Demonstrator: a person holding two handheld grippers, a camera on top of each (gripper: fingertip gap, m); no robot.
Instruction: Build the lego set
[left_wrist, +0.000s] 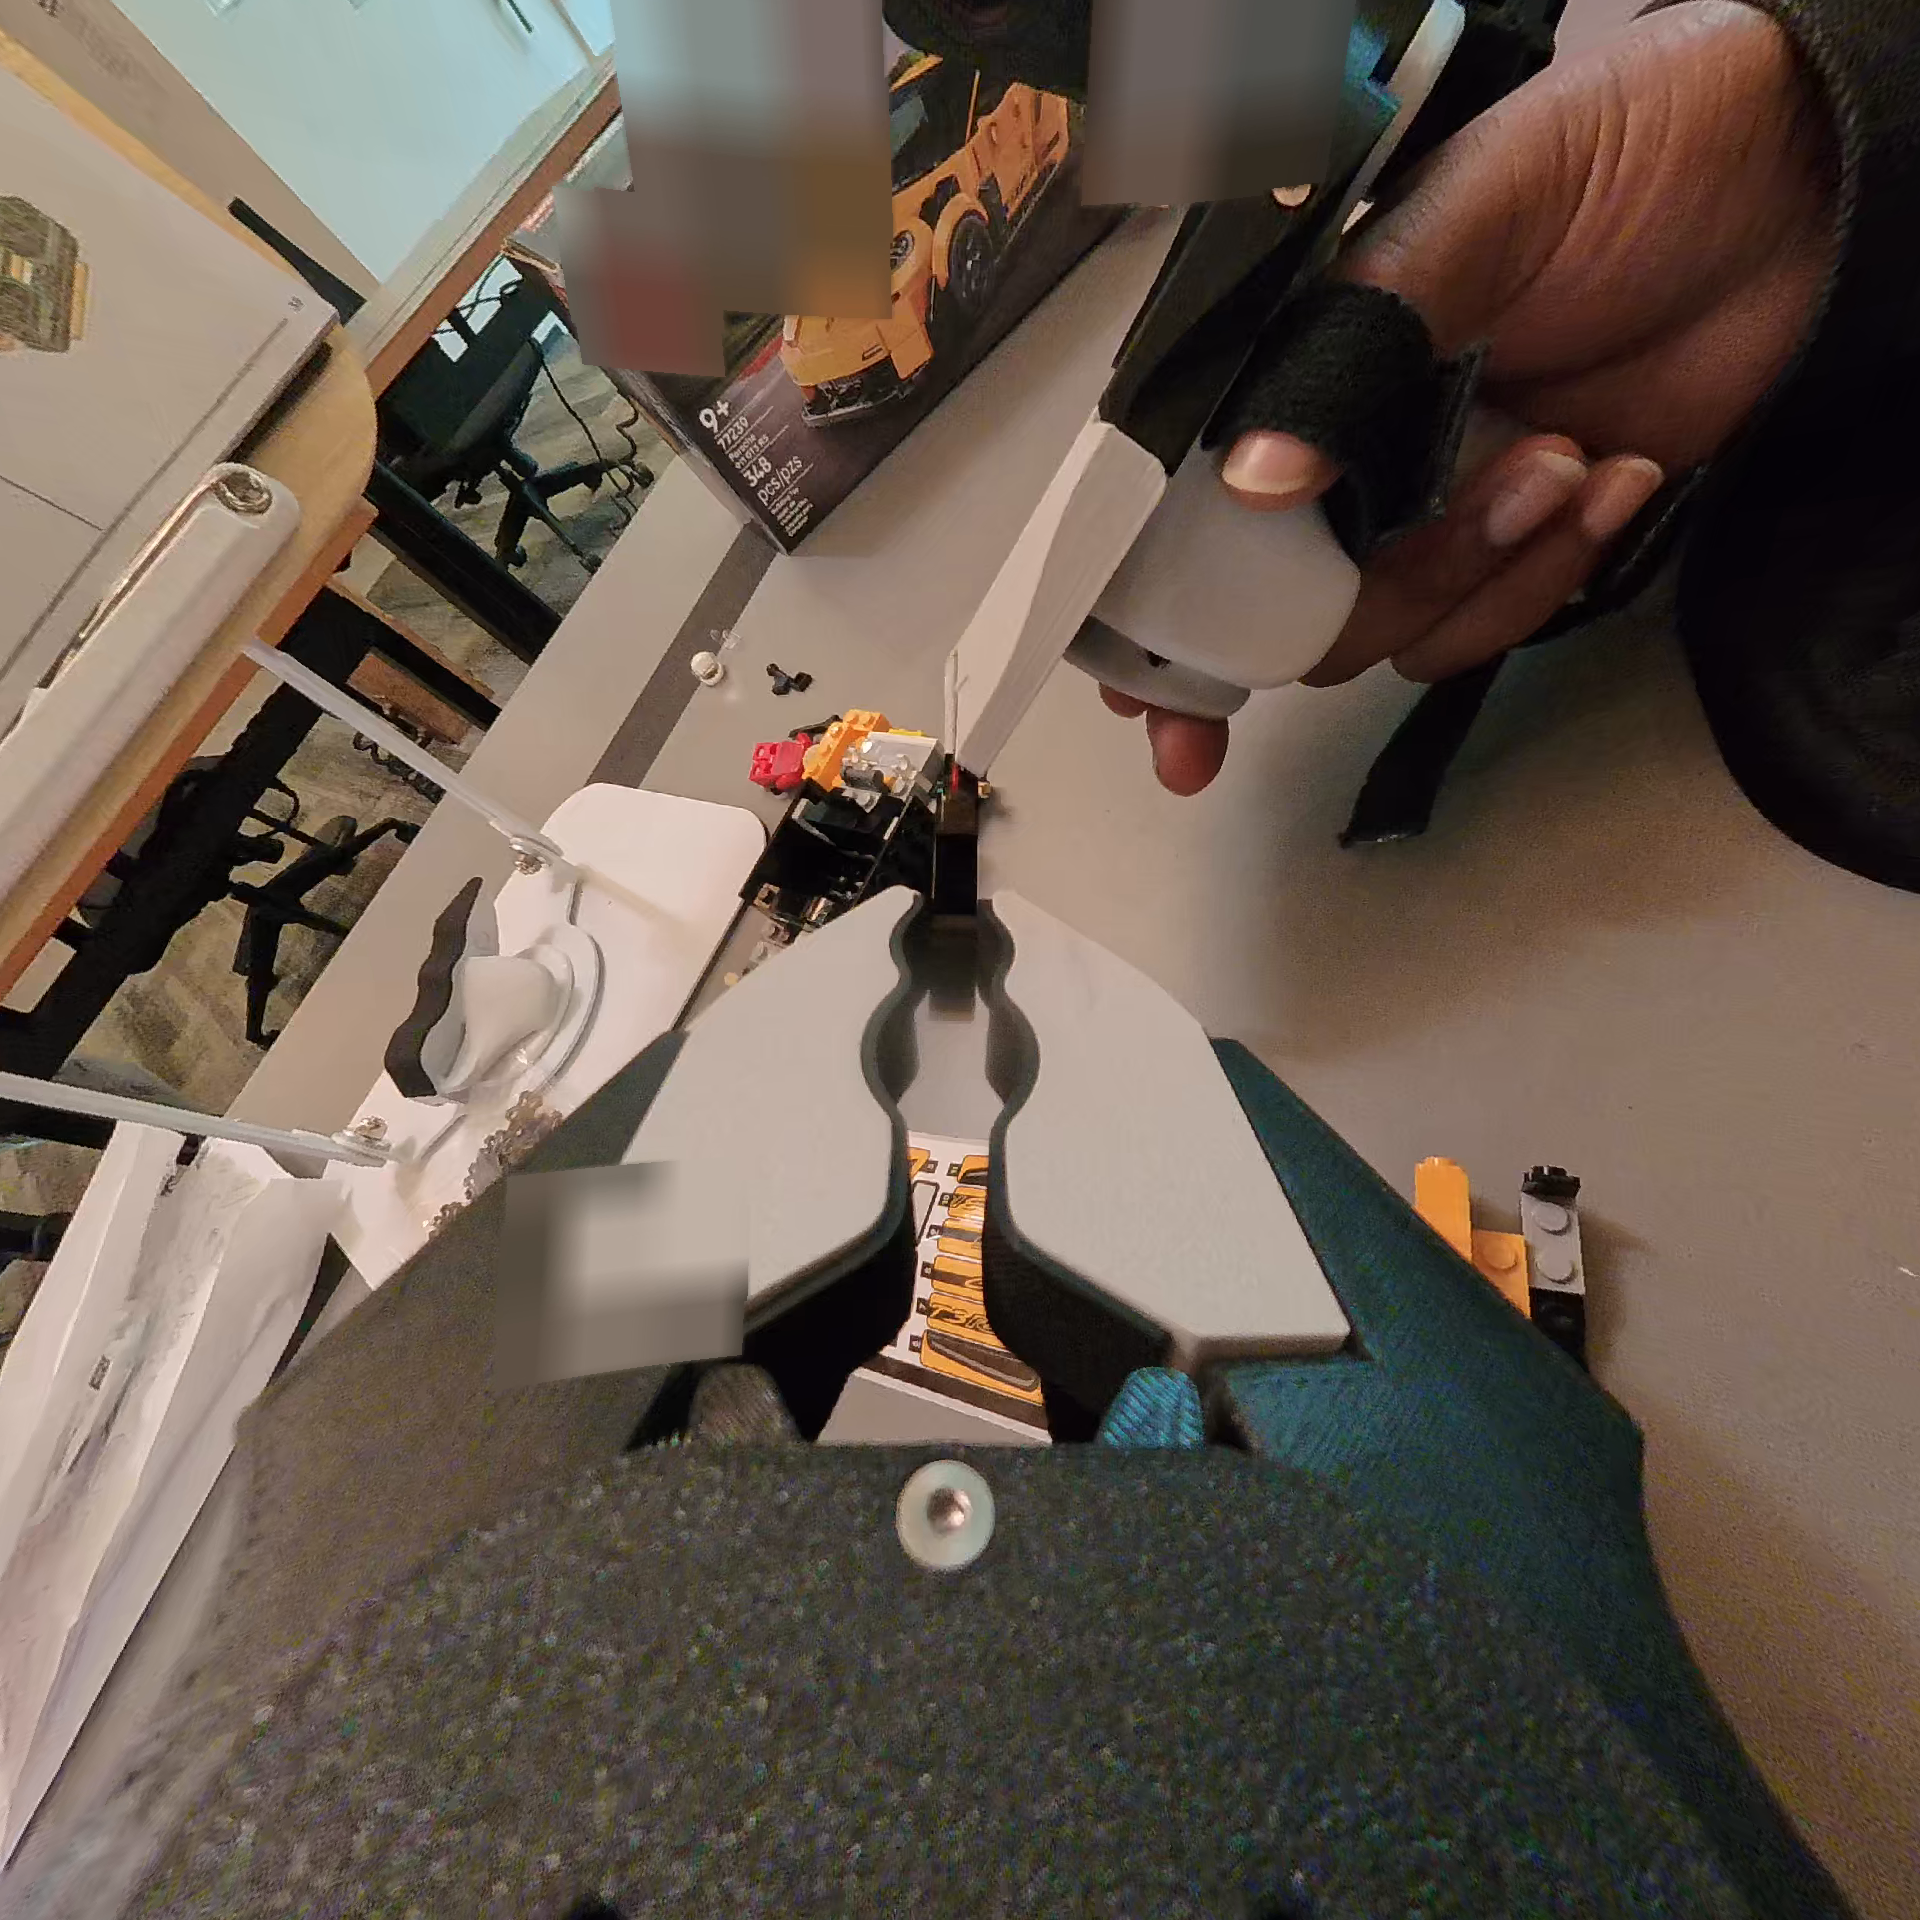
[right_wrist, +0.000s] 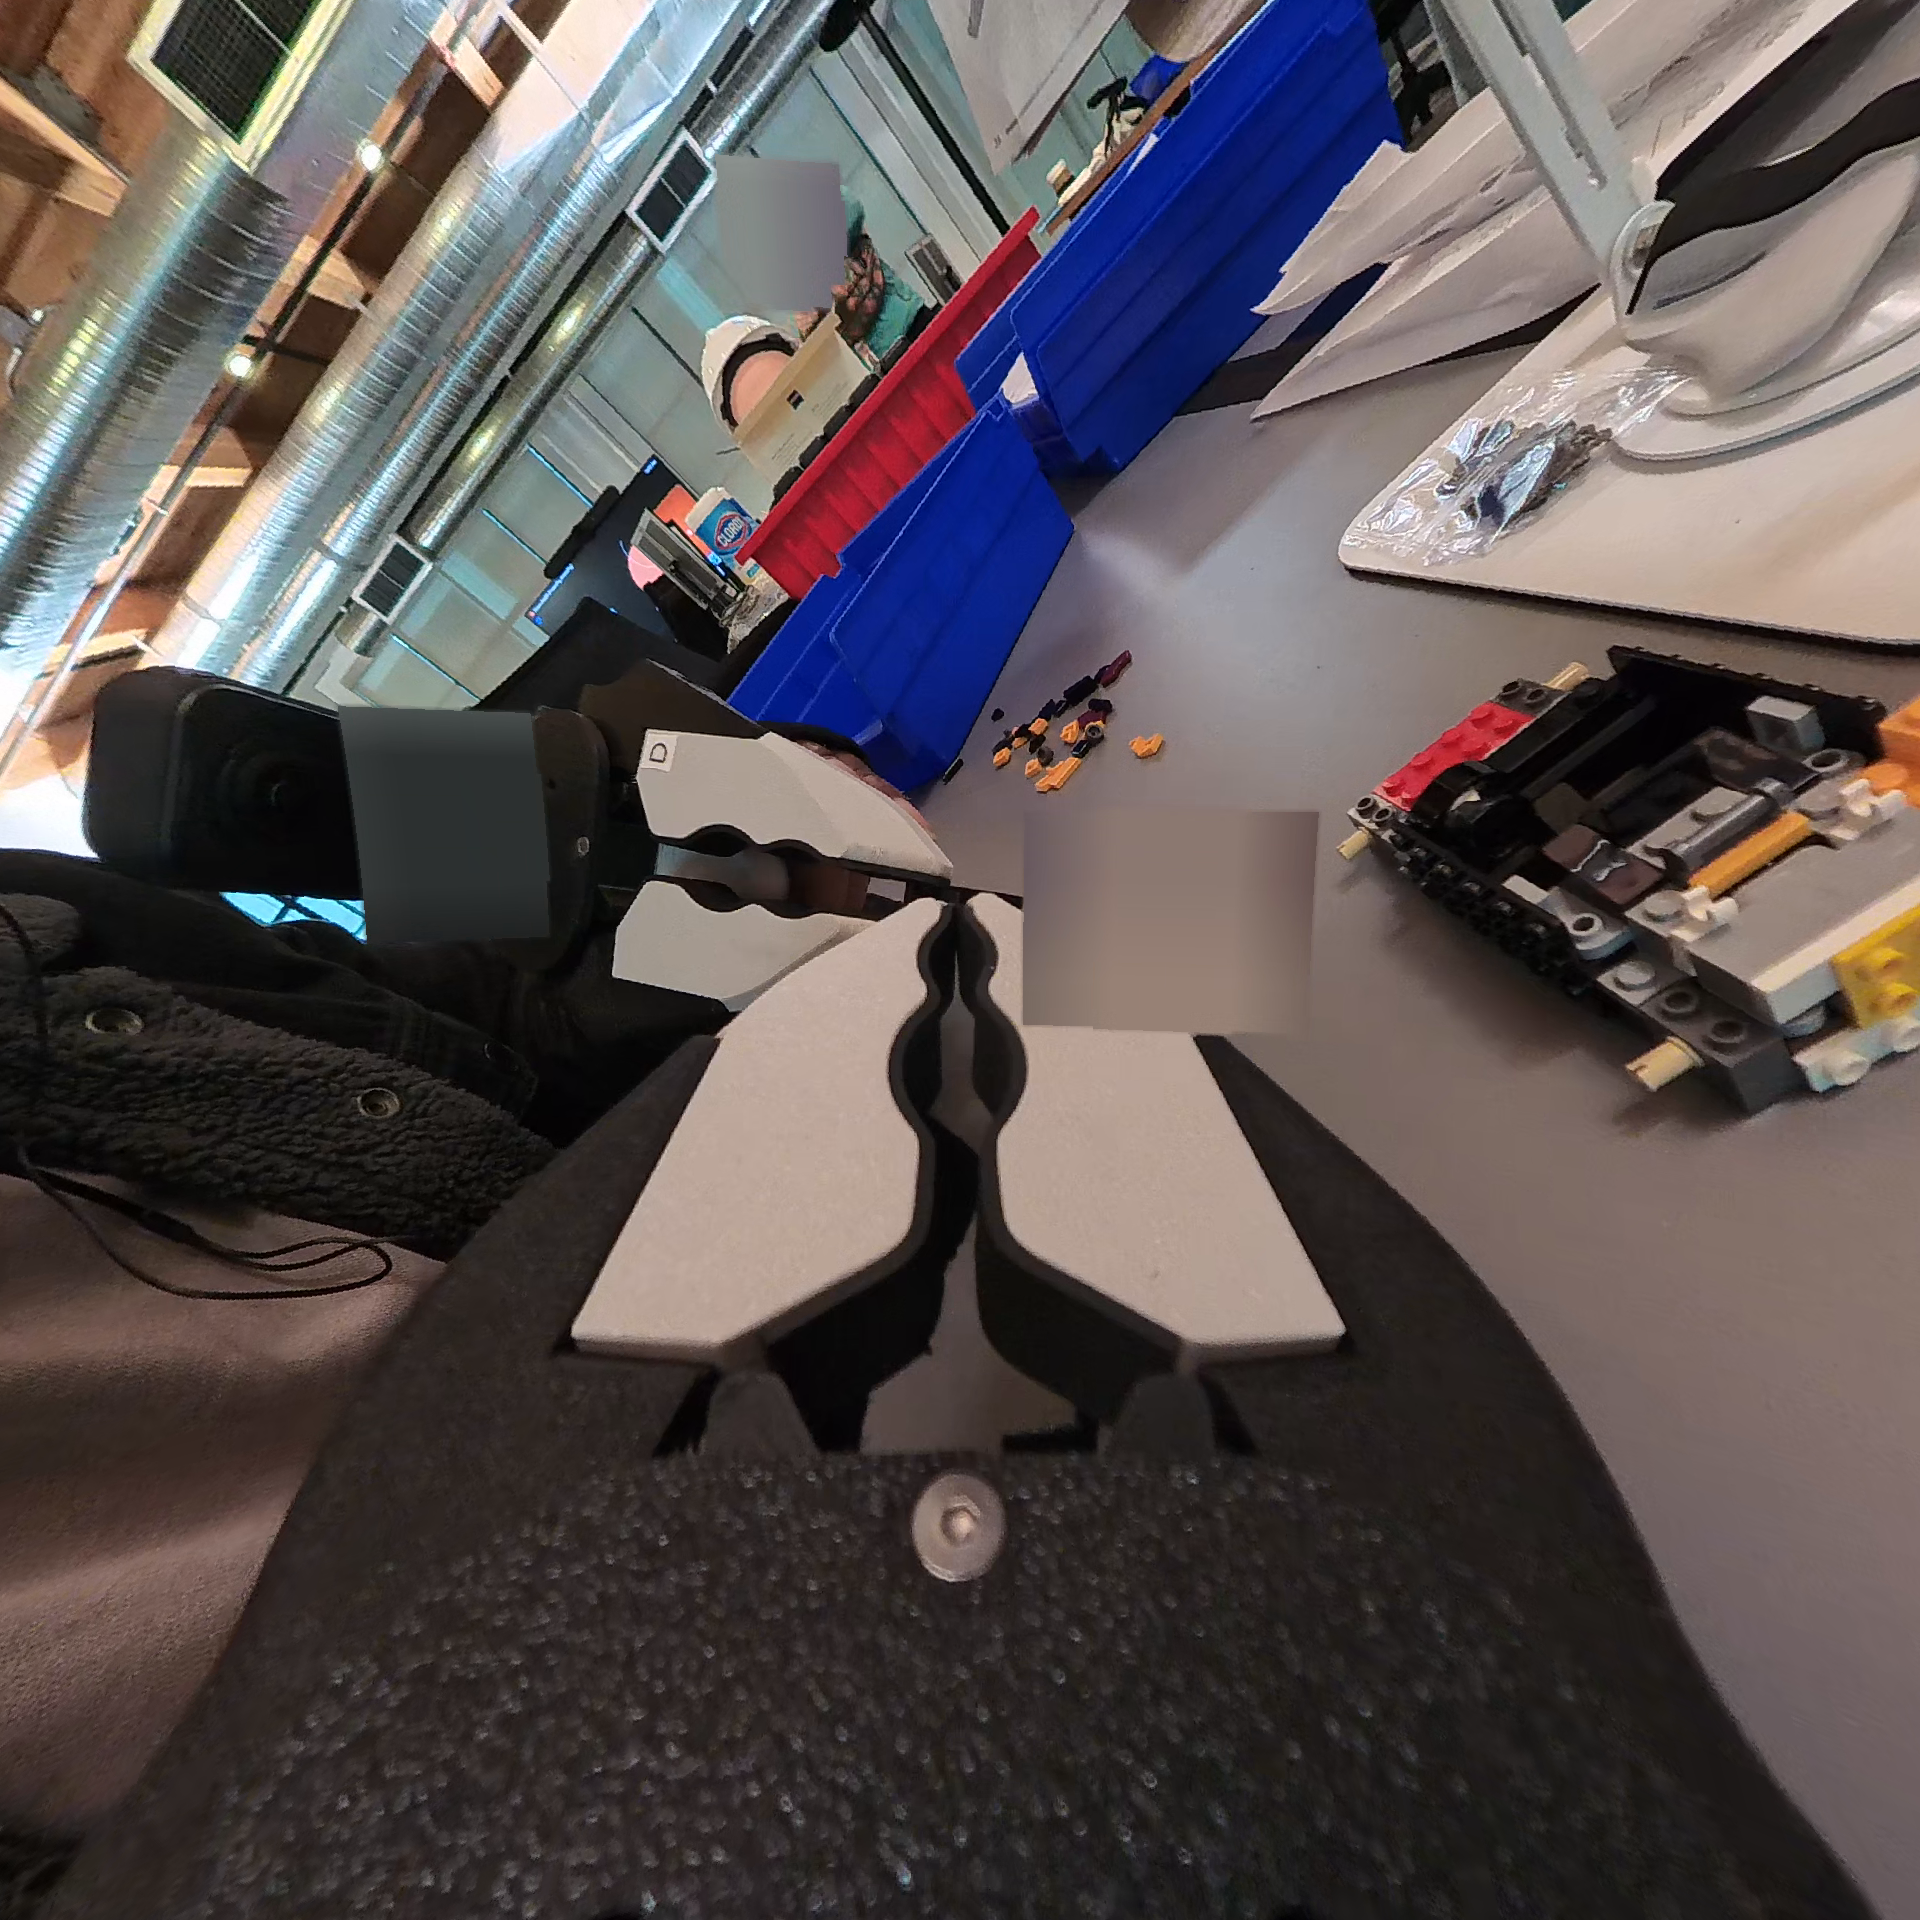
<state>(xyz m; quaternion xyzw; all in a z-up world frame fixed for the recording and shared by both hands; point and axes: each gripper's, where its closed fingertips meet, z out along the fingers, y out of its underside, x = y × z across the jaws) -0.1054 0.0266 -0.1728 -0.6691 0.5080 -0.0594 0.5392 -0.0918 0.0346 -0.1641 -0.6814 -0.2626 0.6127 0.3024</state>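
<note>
My left gripper (left_wrist: 948, 920) is shut on a long narrow black Lego piece (left_wrist: 956, 862) and holds it above the grey table. My right gripper (left_wrist: 961, 753), held by a hand, comes in from the upper right, and its tips close on the far end of that piece. In the right wrist view the right gripper (right_wrist: 956, 912) is shut, tips meeting the thin black piece (right_wrist: 914, 889) that sticks out of the left gripper (right_wrist: 790, 868). The part-built car chassis (left_wrist: 831, 805) lies just left of the piece. It also shows at the right of the right wrist view (right_wrist: 1662, 883).
A sticker sheet (left_wrist: 961, 1288) lies under my left gripper. Loose orange and grey pieces (left_wrist: 1507, 1242) lie to its right. The Lego box (left_wrist: 894, 343) stands behind. Small loose pieces (right_wrist: 1070, 738) lie by blue bins (right_wrist: 935, 582). A white stand base (right_wrist: 1662, 520) holds a bag of parts. My two grippers' fingertips are within a few centimetres of each other.
</note>
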